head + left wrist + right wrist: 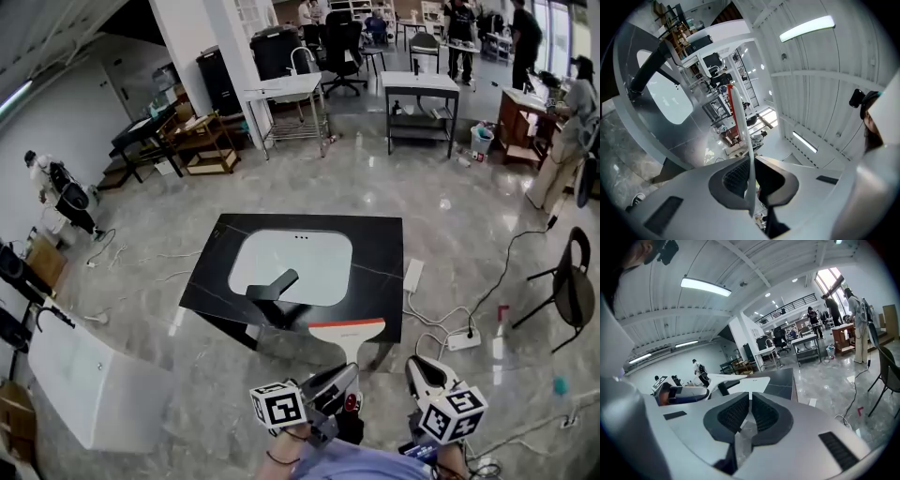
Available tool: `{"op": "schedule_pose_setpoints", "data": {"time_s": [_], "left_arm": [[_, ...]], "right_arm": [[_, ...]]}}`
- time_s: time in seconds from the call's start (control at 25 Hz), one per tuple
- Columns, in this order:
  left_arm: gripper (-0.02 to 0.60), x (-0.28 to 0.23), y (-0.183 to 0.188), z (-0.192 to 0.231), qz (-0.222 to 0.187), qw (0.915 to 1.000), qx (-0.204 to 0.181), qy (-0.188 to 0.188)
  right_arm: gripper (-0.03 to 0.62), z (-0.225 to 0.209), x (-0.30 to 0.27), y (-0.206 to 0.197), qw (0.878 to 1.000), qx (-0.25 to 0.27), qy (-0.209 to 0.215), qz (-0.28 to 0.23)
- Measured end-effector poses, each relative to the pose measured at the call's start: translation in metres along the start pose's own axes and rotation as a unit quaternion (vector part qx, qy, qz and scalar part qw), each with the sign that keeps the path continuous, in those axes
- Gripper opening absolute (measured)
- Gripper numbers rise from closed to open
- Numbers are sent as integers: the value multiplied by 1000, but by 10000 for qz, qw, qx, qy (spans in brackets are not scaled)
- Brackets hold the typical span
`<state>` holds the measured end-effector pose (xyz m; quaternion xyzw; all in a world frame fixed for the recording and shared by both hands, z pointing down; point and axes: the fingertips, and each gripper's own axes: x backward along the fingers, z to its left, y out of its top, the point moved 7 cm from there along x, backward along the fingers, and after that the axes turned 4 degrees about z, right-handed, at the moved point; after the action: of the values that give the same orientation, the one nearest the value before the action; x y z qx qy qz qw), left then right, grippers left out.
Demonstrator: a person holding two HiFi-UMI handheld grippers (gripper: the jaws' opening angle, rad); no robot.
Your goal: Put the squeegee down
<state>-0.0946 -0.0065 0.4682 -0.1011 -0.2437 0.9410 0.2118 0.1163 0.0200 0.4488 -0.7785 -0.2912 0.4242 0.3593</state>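
**Item:** squeegee [347,330]. It had a wide white blade head with an orange strip, on a thin flat handle.

**Handling (judged):** It looked light, stiff along the handle and softer at the blade edge. The plastic looked smooth, so it would likely twist or slide in a loose pinch. The best hold was low on the handle, well behind the head, so the blade was free to meet a surface first.

**Location:** You held it in the air with the head just ahead of your left claw [336,382], touching nothing. The black worktop [380,248], its white sink [314,253] and black tap [272,284] lay ahead of and below that claw.

**Left claw:** It was clamped tight on the handle, which ran edge-on between the pads.

**Right claw** [427,373]: It sat just beside the left one, with the jaws together and nothing between them.
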Motion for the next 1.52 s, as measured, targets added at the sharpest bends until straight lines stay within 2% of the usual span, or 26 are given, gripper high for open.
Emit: {"op": "schedule_pose_setpoints", "data": {"time_s": [0.2,0.44,0.72,1.04,1.28,1.52], "left_arm": [[40,-5,44,30,-5,9999,50,-119],[40,-11,78,65,144,9996,152,-209],[40,-34,96,91,567,9973,250,-405],[40,-62,110,101,872,9940,351,-555],[40,-76,111,107,993,9929,389,-519],[40,-100,122,122,808,9950,512,-280]], "right_arm": [[34,-4,-44,24,9997,21,-198,104],[34,-4,-91,44,9993,11,-307,191],[34,-15,-115,50,9979,-128,-593,210],[34,-29,-117,60,9952,-348,-902,151],[34,-43,-133,65,9956,-422,-803,233],[34,-72,-158,89,9976,-285,-551,314]]}}
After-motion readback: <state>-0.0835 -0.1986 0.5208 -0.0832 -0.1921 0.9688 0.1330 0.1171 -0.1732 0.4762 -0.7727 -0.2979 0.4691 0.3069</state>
